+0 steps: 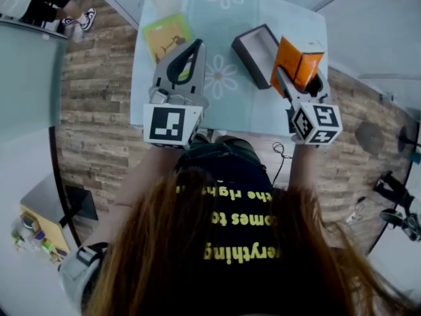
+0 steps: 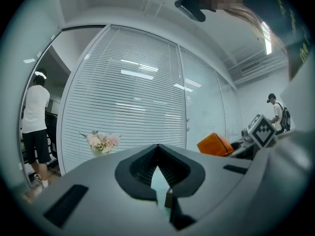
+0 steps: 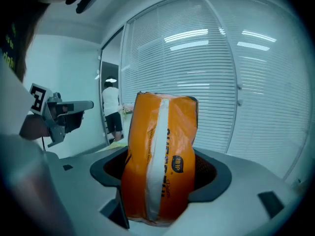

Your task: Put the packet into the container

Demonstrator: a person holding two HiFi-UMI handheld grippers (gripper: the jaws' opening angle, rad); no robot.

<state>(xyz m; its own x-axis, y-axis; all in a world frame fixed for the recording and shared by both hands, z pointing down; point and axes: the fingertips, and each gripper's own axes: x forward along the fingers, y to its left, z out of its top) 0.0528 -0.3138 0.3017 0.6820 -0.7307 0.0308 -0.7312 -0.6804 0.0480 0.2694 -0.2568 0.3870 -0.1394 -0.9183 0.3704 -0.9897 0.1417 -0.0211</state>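
right gripper clamped on orange packet | container just left, nearest this hand | left gripper closed, empty

Both forearms reach up from the lower middle of the head view, with a gripper at the end of each. The left gripper sits left of centre and points toward the upper edge, tilted slightly right. Its jaws meet at the tips with nothing between them. The right gripper, at the upper right, points up and left. Its jaws are clamped on an orange packet that stands upright between them.
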